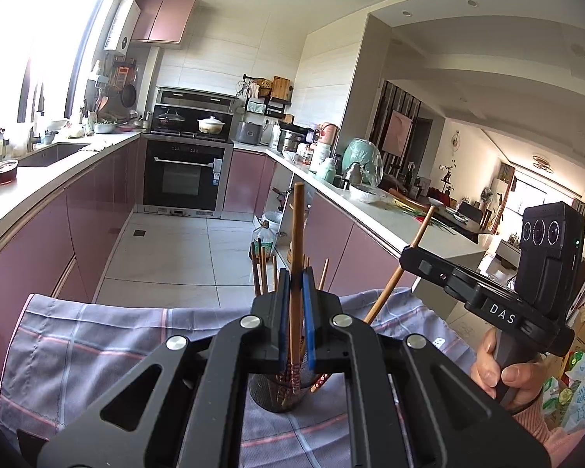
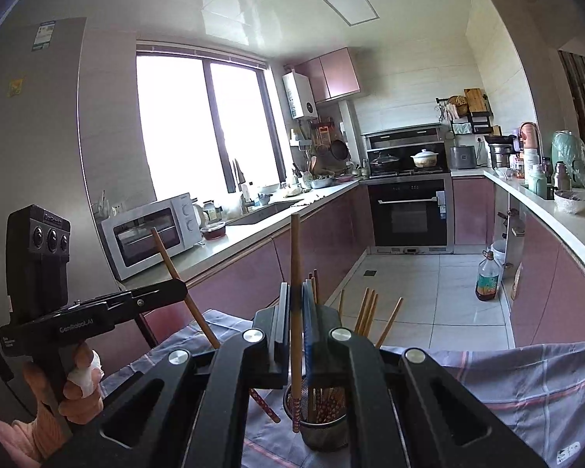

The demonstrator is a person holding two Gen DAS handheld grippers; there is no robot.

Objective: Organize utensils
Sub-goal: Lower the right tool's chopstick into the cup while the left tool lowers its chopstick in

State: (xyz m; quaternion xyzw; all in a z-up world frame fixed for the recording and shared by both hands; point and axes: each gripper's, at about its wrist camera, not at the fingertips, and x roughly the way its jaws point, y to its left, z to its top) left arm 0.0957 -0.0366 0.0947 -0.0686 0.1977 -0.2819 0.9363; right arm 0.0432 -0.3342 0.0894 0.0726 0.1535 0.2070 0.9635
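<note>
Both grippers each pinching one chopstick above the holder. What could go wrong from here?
1. The left gripper and right gripper each pinch one thin chopstick mid-shaft; either could pivot or slip.
2. The mesh holder is crowded, so tips may jam on others.
3. The holder sits on loose cloth; a snag could tip it.

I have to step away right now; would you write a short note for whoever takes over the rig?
Left gripper: shut on one chopstick, above the metal holder.
Right gripper: shut on another chopstick, its patterned end at the holder's rim.
Holder stands on the checked cloth and already has several chopsticks.
Left to do: lower both held chopsticks into the holder and release them.
</note>
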